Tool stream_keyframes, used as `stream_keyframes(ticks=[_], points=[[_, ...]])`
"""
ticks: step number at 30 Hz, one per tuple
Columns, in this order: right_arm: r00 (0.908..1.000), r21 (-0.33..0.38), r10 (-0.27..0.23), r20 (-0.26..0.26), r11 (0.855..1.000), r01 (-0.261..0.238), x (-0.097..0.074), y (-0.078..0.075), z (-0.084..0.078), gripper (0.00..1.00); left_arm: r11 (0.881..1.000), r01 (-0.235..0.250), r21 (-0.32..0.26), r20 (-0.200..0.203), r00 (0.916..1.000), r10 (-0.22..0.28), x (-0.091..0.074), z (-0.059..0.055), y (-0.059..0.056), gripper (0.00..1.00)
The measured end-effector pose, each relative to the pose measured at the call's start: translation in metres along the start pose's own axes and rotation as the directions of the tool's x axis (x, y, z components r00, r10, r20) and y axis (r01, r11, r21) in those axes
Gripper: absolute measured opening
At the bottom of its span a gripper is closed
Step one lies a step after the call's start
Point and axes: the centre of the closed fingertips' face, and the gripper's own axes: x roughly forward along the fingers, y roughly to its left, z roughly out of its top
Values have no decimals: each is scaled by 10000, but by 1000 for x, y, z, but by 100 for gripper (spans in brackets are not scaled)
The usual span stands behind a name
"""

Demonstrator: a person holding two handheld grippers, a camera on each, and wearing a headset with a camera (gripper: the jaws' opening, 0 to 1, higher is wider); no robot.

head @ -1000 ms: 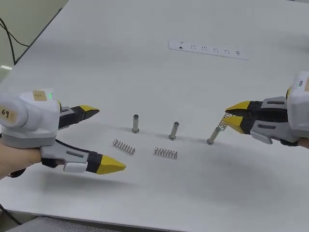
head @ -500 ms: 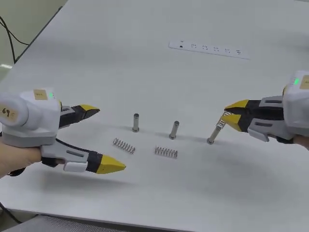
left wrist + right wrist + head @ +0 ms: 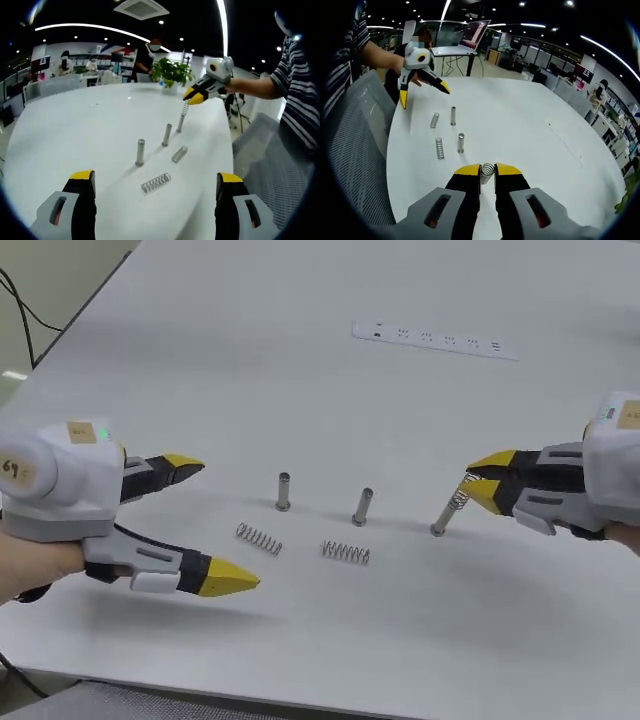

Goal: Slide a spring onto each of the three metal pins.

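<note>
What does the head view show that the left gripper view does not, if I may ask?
The head view adds the white power strip. The left gripper view adds a potted plant and the person's striped shirt. Both show the three metal pins, two loose springs, and the right tool closed on a spring at the tilted pin.

L tongs [image 3: 222,523], R tongs [image 3: 472,480]: white bodies, yellow tips; striped sleeve [image 3: 289,75].

3 pins in a row on the table [image 3: 300,370] — L pin [image 3: 283,491], mid pin [image 3: 363,506], R pin [image 3: 441,517]. Spring 1 [image 3: 259,538] lies just in front of L pin, spring 2 [image 3: 346,553] in front of mid pin. Spring 3 [image 3: 459,498] sits on R pin's top, between right gripper [image 3: 472,482] tips. Left gripper [image 3: 212,523] — left of everything. Power strip [image 3: 435,341] far behind.
</note>
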Motion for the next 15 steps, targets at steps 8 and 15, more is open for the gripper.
stream_keyframes(ticks=[8,15], points=[[10000,27,44,-20,10000,-44,2,2,-1,7,10000,12,-38,41,10000,-12,0,1,0,98],[10000,51,54,-67,10000,-54,3,2,-3,7,10000,-78,-48,29,10000,78,-1,0,1,98]])
